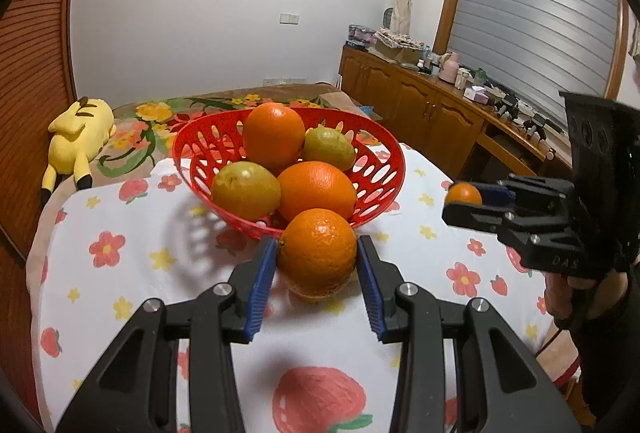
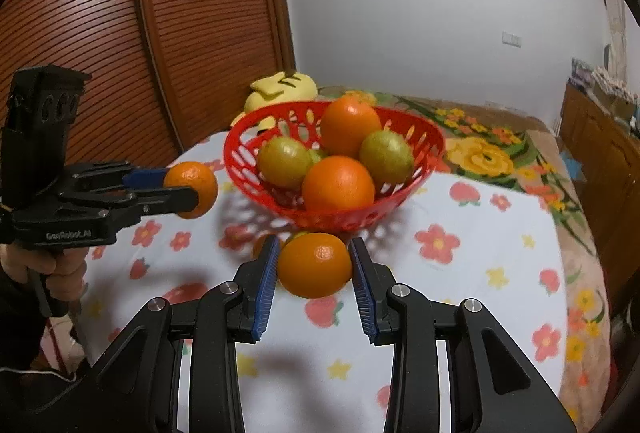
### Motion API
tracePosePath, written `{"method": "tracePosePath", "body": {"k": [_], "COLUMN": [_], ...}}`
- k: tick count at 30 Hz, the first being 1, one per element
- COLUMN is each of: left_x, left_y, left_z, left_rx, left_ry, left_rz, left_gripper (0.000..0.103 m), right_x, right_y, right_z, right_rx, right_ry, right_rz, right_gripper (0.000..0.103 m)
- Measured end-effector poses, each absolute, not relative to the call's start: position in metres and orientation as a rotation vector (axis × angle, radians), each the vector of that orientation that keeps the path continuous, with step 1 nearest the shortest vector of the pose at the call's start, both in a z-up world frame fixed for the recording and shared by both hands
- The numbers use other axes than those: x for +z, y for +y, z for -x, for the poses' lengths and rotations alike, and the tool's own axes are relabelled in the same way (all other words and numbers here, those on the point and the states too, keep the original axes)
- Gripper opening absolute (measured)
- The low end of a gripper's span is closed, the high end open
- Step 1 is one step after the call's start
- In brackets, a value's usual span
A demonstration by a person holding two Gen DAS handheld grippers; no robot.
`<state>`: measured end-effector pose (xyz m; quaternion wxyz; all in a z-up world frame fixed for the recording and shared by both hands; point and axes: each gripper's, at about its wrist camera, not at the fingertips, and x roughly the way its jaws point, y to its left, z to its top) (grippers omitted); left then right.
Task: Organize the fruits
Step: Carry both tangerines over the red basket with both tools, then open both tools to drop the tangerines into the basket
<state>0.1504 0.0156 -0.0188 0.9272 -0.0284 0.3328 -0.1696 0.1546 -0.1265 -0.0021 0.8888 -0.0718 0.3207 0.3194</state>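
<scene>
A: Well, both grippers are holding fruit. The left gripper (image 1: 317, 261) has its blue pads pinched on an orange (image 1: 317, 252), one pad against each side.

B: And the right gripper (image 2: 313, 261)?

A: Same thing. Its pads squeeze a second orange (image 2: 315, 264) between them. From the left camera you can see that gripper out to the right, side-on, with only a bit of its orange showing past the fingers.

B: Where is the basket?

A: The red basket (image 1: 384, 169) sits on the flowered tablecloth (image 1: 120, 273), just beyond both held oranges. In the right camera its near wall lies directly behind the held fruit.

B: What is inside it?

A: Two oranges, one at the back (image 1: 274, 137) and one at the front (image 1: 317, 189), plus yellow-green lemons; one lemon (image 1: 245, 189) lies left of the front orange and another (image 1: 329, 148) sits behind on the right. The right camera shows a sliver of one more green fruit tucked between them.

B: Are the held oranges touching the cloth?

A: I cannot tell for sure; each casts a shadow on the cloth beneath it. In the right camera a small bit of orange and green peeks out just behind the left pad, too hidden to name.

B: Anything else around?

A: A yellow plush toy (image 1: 78, 137) lies on the floral bedspread (image 1: 160, 121) behind the table, and a person's hand (image 2: 56, 273) grips the left gripper's handle.
</scene>
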Motion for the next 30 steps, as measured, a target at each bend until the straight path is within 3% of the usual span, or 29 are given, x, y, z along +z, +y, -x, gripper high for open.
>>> {"method": "tracePosePath", "body": {"k": [30], "left_x": [-0.025], "left_y": [0.01], "left_z": [-0.203], "left_rx": [-0.369], "left_ry": [0.713], "left_rz": [0.043], "left_gripper": [0.039], "right_x": [-0.011], "right_y": [-0.115], "right_z": [-0.237], "right_rx": [0.671], "right_ry": [0.681], "right_rz": [0.192], "right_gripper": [0.035]}}
